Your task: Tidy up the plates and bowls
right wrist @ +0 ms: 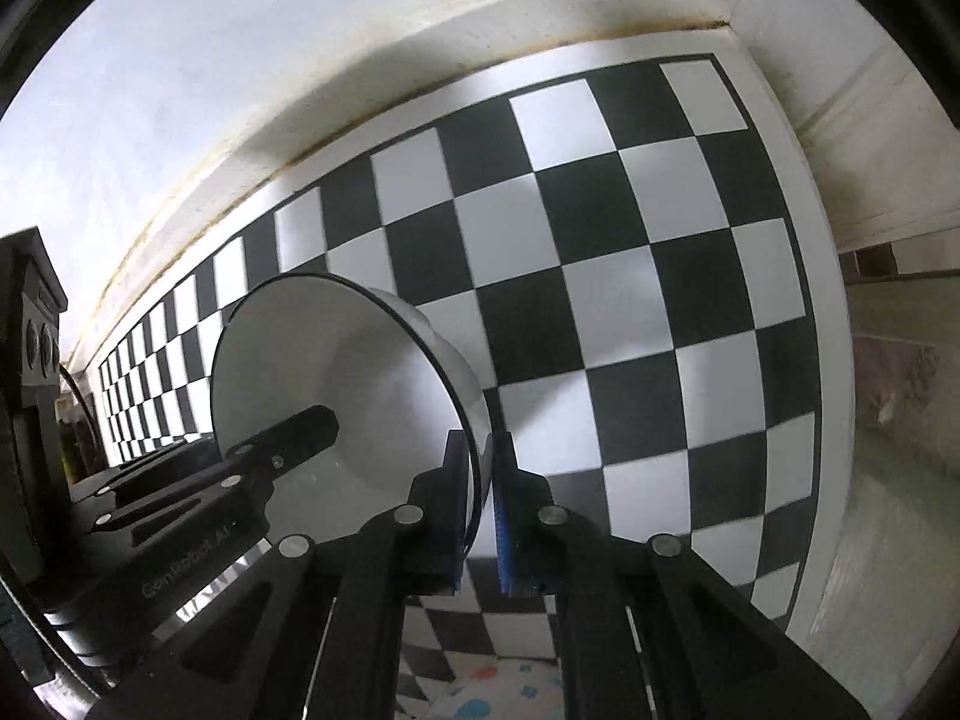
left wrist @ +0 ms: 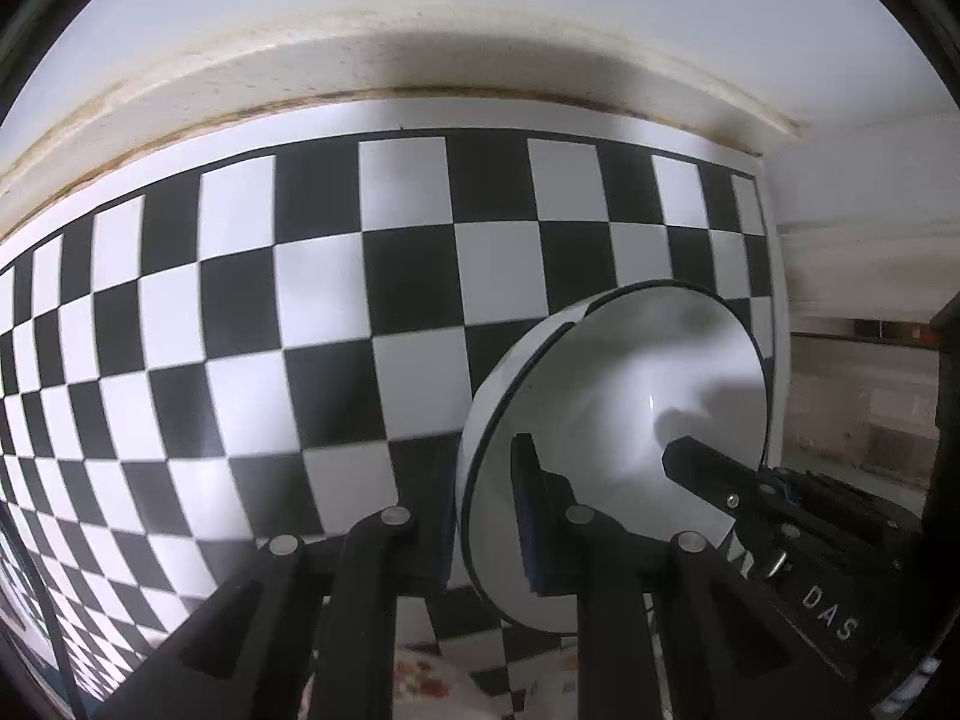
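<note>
A white bowl with a thin black rim (left wrist: 630, 408) is held up on edge in front of a black-and-white checkered wall. My left gripper (left wrist: 486, 504) is shut on its rim, one finger inside the bowl and one outside. My right gripper (right wrist: 480, 498) is shut on the opposite part of the same bowl's rim (right wrist: 336, 372). Each view shows the other gripper's finger reaching into the bowl: the right gripper's finger in the left wrist view (left wrist: 708, 468), the left gripper's finger in the right wrist view (right wrist: 288, 438).
The checkered wall (left wrist: 300, 312) fills the background below a white ledge (left wrist: 360, 66). A floral patterned surface (left wrist: 432, 684) lies at the bottom edge. A dark object (right wrist: 30, 324) stands at the left of the right wrist view.
</note>
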A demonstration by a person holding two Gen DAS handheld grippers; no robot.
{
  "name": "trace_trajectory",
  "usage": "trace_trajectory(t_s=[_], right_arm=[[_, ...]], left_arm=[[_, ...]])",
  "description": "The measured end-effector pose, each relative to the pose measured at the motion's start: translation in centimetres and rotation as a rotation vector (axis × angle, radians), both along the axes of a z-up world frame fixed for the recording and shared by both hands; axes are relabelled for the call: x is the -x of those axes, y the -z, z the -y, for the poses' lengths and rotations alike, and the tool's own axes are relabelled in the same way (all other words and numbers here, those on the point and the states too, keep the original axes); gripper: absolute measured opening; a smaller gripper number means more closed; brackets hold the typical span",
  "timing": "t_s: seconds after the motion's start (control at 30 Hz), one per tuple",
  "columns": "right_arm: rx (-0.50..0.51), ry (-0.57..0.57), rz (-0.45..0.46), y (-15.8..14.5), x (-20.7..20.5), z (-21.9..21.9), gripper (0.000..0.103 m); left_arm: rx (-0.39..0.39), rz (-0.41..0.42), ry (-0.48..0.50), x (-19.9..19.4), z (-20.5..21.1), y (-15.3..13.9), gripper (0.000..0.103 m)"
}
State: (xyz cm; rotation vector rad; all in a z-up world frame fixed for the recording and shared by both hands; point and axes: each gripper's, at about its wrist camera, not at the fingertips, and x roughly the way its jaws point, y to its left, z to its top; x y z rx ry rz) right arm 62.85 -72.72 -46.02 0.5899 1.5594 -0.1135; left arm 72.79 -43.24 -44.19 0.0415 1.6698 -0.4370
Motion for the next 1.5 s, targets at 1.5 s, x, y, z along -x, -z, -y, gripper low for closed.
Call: trace_trajectory(t_s=[1.5], right_arm=[[-0.095, -0.192, -0.016, -0.8, 11.9, -14.2, 0.009]], left_arm=[[-0.127, 0.045, 0.079, 12.8, -12.0, -3.8, 0.015]])
